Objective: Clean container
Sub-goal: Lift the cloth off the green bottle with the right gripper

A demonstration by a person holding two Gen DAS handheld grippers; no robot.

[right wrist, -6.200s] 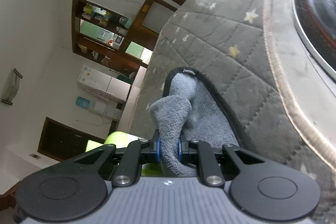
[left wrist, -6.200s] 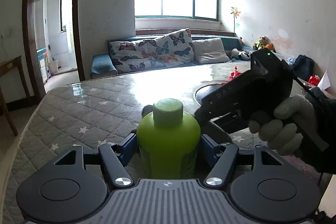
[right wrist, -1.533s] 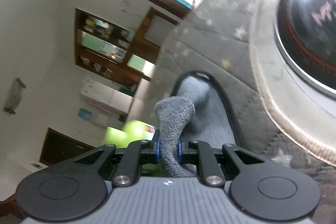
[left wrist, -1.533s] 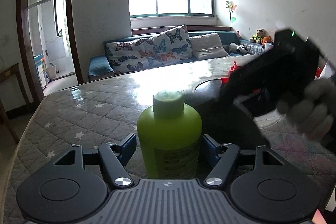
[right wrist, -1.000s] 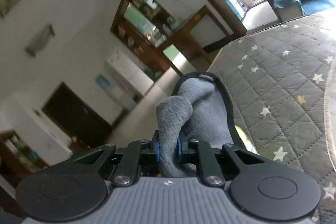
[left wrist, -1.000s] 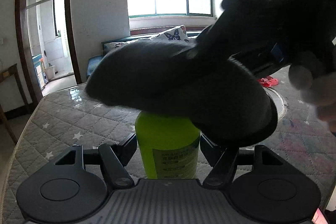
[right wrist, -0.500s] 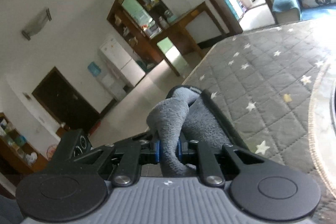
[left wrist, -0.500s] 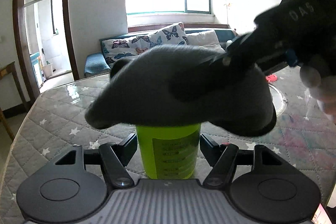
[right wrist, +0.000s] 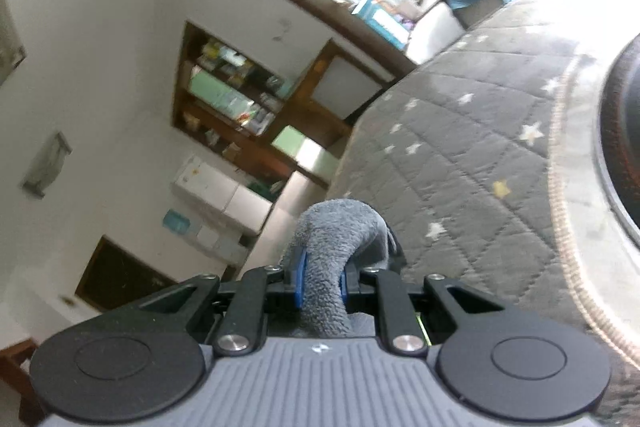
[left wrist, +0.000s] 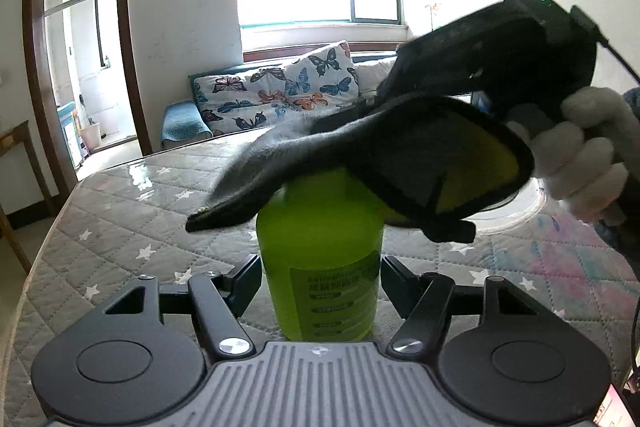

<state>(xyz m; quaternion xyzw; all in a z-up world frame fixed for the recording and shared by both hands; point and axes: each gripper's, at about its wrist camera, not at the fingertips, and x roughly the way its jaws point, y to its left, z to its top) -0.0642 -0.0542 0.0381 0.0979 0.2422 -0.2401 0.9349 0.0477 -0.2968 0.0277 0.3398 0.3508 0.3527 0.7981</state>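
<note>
Wiping step in hand. Left gripper [left wrist: 320,285] clamps the green bottle [left wrist: 324,247] upright on the quilted table cover [left wrist: 120,219]. Right gripper [right wrist: 322,285], pinched on the grey cloth [left wrist: 360,155], drapes it over the bottle's top. Next, probably: press and rub down the shoulder.

Left gripper [left wrist: 320,283] fingers clamp green bottle [left wrist: 320,251]; grey cloth [left wrist: 360,163] drapes its top, cap apparently hidden.

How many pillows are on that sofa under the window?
2 that I can make out: a long butterfly-print pillow at the sofa's left, and a square butterfly-print pillow leaning beside it. The right gripper and its grey cloth cover the sofa's right end, so more may be hidden.
</note>
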